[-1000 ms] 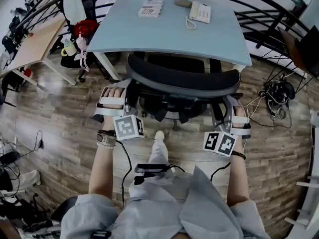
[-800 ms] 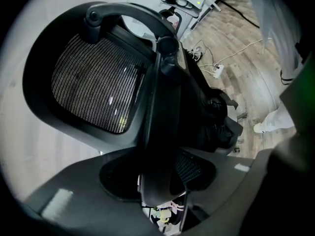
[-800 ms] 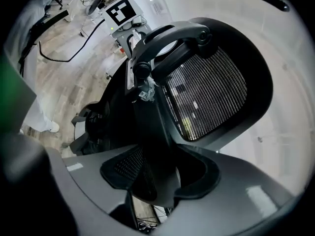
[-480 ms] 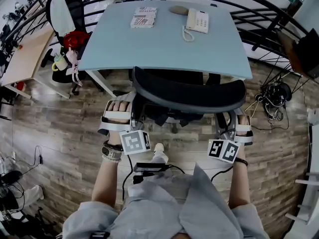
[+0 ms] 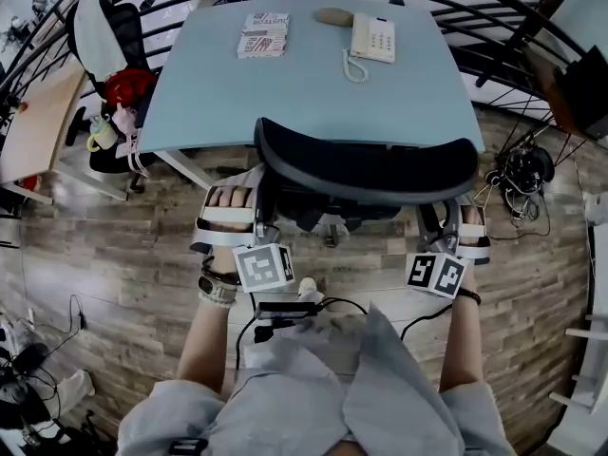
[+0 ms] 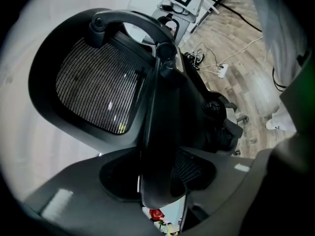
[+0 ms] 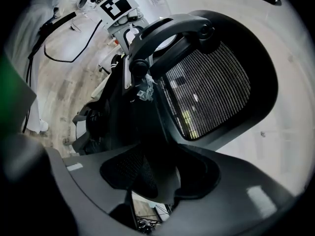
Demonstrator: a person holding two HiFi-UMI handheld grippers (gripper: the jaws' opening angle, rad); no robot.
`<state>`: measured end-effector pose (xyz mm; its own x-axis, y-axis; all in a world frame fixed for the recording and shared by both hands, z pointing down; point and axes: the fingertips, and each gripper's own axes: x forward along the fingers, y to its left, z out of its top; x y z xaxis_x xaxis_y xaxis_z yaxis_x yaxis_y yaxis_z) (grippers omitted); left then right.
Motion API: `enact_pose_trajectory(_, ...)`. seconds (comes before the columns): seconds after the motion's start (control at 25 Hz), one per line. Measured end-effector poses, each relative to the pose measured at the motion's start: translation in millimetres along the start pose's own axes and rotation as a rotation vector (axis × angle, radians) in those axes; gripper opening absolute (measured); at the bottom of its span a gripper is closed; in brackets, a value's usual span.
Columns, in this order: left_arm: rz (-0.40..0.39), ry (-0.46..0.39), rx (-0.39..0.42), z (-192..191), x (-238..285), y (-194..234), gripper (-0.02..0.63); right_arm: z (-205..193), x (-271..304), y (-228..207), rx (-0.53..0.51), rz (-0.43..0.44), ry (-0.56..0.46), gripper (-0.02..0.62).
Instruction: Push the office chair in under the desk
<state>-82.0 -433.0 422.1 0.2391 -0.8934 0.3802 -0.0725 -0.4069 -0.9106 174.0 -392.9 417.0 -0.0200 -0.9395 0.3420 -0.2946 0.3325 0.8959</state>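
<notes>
Fingers (image 6: 64,200) of the left gripper (image 5: 258,218) and right gripper (image 5: 445,228) clamp opposite sides of the office chair (image 5: 366,164), at the 6 o'clock edge of the desk (image 5: 285,93).

There are 2 office chairs (image 5: 366,164) (image 5: 133,36), 2 desks (image 5: 313,93) (image 5: 33,126), 1 telephone (image 5: 373,38) and 2 hand-held grippers (image 5: 261,226) (image 5: 442,231).

Matt black plastic-framed mesh chair back (image 5: 366,164); smooth pale-blue desk top (image 5: 304,74); wood-grain plank floor (image 5: 114,245).
</notes>
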Motion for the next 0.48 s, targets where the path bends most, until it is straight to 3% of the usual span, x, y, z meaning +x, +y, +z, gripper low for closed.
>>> enact_pose_trajectory(0.48, -0.006, 0.001, -0.004, 1.6, 20.1, 9.3, 0.195, -3.7, 21.7, -10.7, -0.010, -0.013, -0.005, 0.202)
